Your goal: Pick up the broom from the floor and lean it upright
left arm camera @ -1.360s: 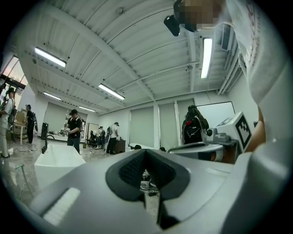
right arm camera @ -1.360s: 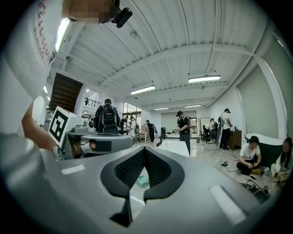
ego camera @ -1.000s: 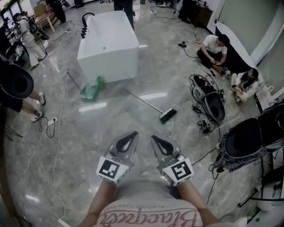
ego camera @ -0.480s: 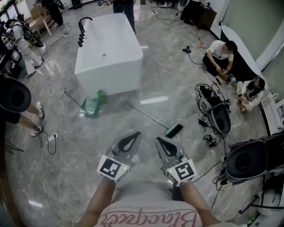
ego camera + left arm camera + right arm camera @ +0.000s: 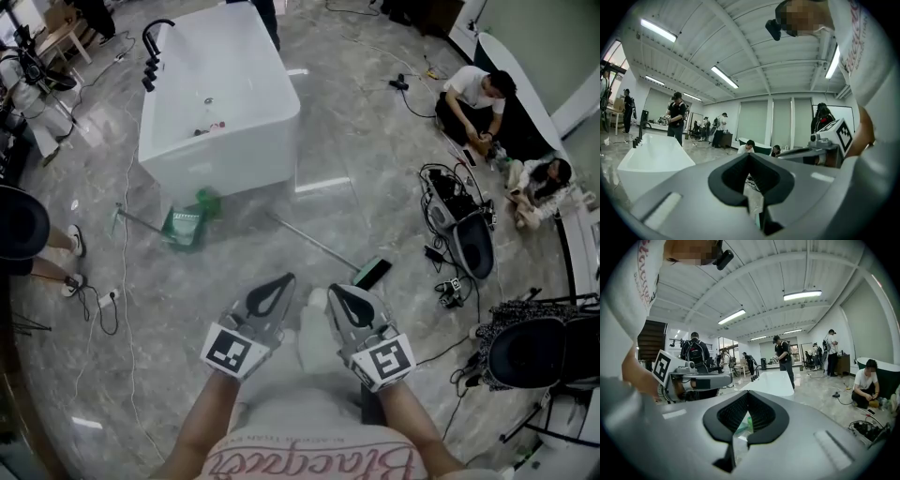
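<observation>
Lying on floor (image 5: 234, 258) just beyond right gripper (image 5: 339, 292), broom (image 5: 323, 247), left gripper (image 5: 279, 281) beside, both closed, empty

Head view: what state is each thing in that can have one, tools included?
Long silver-handled broom with dark head: lying flat on the floor, untouched.
Green plastic dustpan: lying on the floor by the bathtub.
White freestanding bathtub: standing upright.
Left tool: shut, empty.
Right tool: shut, empty.
</observation>
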Tool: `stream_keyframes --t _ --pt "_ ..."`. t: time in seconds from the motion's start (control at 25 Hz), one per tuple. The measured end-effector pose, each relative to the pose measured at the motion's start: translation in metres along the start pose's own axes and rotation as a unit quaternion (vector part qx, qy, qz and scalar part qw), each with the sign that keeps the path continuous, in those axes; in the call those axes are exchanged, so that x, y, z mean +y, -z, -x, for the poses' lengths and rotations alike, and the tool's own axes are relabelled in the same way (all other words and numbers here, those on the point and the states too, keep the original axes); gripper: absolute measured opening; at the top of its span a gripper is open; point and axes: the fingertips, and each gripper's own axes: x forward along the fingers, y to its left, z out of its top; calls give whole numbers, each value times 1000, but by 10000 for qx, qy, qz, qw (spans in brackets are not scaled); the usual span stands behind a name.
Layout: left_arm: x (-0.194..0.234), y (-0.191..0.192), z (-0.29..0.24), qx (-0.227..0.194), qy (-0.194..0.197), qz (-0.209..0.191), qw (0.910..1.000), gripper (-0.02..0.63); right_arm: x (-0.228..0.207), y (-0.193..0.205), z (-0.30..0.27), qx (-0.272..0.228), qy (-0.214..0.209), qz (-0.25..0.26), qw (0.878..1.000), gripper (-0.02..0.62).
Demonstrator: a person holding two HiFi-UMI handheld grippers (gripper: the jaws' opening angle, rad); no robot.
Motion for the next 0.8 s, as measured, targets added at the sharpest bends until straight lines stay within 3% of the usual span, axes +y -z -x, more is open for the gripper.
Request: stream_keyframes --t 0.2,0.48,0.64,0.8 --pt "26 8 -44 147 5 -74 9999 0 -44 0 -29 109 -46 -101 9999 2" --pt "62 49 -111 693 27 -235 9973 0 -105 17 -73 467 -318 -413 9975 2" --pt "85 91 -130 993 -88 37 9950 0 -129 54 -99 761 -467 -317 9955 2" --pt "101 149 -141 1146 17 62 9934 0 -142 121 -132 1162 -636 -118 9911 2"
